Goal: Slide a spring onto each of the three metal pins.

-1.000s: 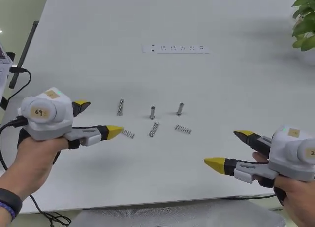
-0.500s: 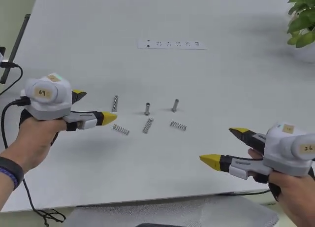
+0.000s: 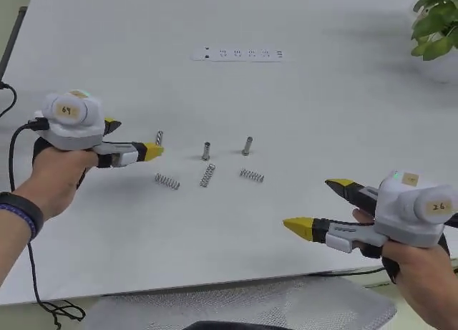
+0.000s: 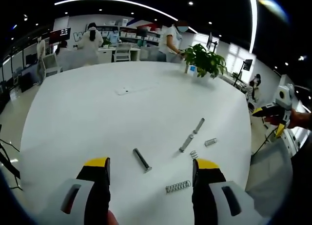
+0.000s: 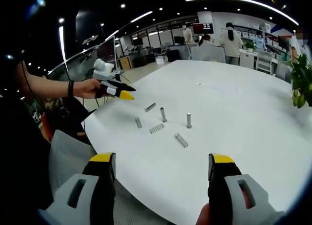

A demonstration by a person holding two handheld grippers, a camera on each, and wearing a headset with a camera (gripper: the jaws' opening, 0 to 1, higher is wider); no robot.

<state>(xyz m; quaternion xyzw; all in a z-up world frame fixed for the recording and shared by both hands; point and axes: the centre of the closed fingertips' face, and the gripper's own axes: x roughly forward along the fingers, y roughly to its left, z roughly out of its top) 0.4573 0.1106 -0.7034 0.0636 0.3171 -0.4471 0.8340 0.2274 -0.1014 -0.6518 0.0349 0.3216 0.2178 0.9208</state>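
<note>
The left gripper gapes empty: a spring lies just ahead by its right jaw, a pin beyond, between the jaws. The right gripper, equally wide and empty, sits well short of all three pins; its view shows the left hand beyond them.

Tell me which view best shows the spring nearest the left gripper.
The left gripper view: the spring lies close ahead of its jaws, coils distinct. The head view shows it small; the right gripper view shows it tiny and far.
</note>
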